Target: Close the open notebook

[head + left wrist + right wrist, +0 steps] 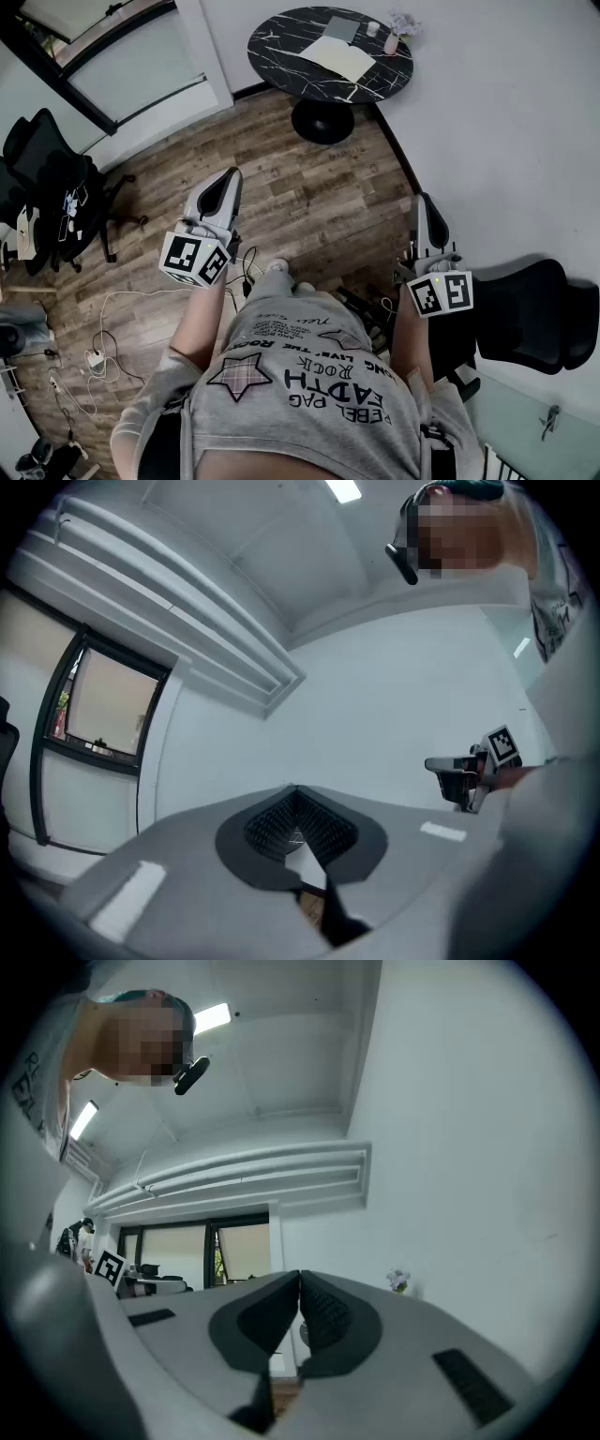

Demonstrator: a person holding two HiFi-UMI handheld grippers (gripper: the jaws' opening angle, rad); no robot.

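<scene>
At the top of the head view, the notebook lies open on a round black table, pages spread flat, with a small vase near its upper right. Nothing has been done to it yet. Down in the middle of the frame the person stands on the wood floor, well apart from the table, holding the 2 grippers out at waist level. The left gripper sits left of centre, its jaws pressed together on nothing; its own view shows only wall and ceiling beyond the tips. The right gripper, right of centre, is likewise closed and empty, aimed a touch upward. I'd judge the job barely begun. The whole approach to the table is left, then getting a jaw under 1 half of the notebook and folding it over onto the other.
</scene>
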